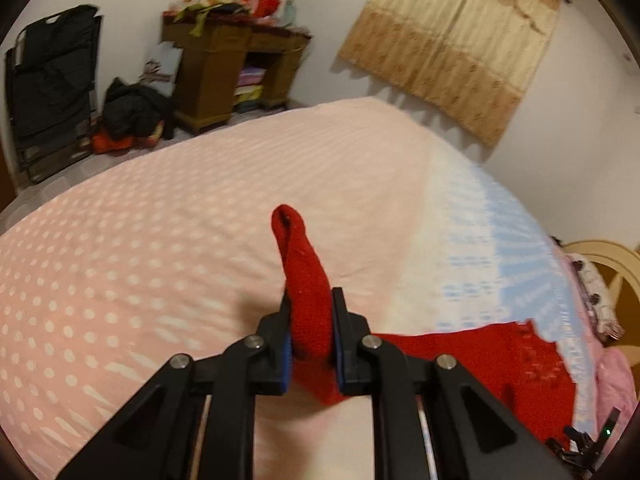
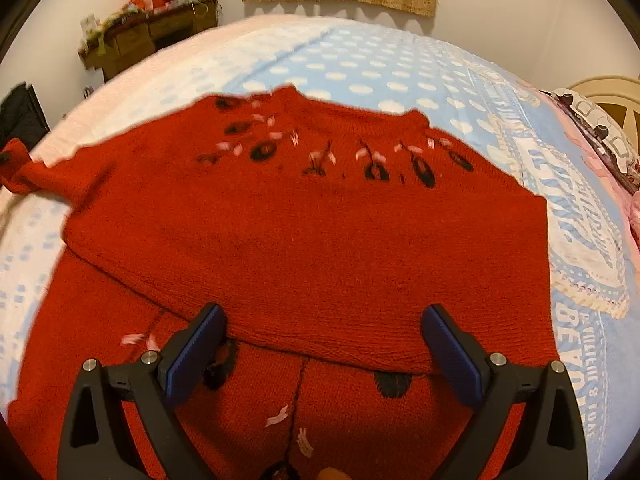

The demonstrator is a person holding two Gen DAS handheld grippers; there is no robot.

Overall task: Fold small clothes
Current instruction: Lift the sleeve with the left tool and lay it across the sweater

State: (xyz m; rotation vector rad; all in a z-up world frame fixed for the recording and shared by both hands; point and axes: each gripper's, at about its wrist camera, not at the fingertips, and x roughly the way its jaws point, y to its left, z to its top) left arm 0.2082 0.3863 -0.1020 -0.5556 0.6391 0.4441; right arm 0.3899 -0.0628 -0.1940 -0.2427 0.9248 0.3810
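Above bed [image 1: 160, 220]: L gripper [image 1: 311, 320] angled down, pinching sleeve [image 1: 304, 280].

Sweater [image 2: 304, 216] lies on the bed [image 2: 360, 64], neckline toward the far edge, upper portion folded over the lower. Its sleeve [image 1: 306, 280] extends toward the bed's left edge, pinched between the left gripper [image 1: 311, 308] pads. Right gripper [image 2: 324, 344] straddles the fold at the near edge, jaws apart.
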